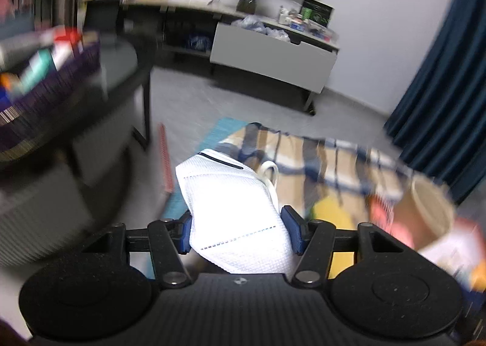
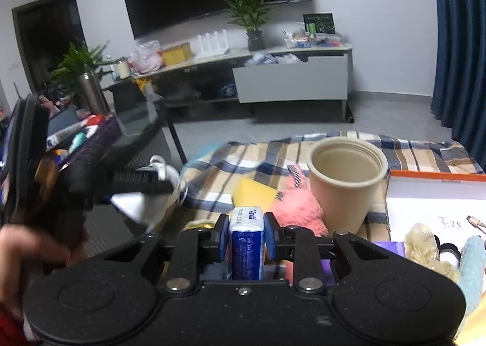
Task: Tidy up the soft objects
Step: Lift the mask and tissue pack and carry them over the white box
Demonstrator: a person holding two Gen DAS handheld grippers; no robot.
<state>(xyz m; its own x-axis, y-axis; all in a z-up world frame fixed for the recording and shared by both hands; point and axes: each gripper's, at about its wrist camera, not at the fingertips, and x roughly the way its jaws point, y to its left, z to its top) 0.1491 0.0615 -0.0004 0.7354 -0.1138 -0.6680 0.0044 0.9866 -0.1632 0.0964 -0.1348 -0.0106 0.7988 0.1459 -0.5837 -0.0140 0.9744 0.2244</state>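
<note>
White mesh cloth pouch (image 1: 234,209) sits clamped between the blue pads of the left hand-held gripper (image 1: 238,232), held up above the plaid blanket (image 1: 319,151); a white loop pokes out at its far edge. Left view is motion-blurred. Right hand-held gripper (image 2: 246,233) is closed on a blue-and-white Vinda tissue pack (image 2: 246,242), pack upright between the pads. Beyond it on the blanket: yellow sponge (image 2: 255,192), pink fluffy item (image 2: 296,209) touching the base of a beige cup (image 2: 346,178), cup upright and open. To the right, a white box with orange rim (image 2: 437,191) holds a pale blue knitted piece (image 2: 472,264) and a translucent yellowish item (image 2: 425,242). Left gripper also shows at left in the right view, blurred, pouch hanging from it.
</note>
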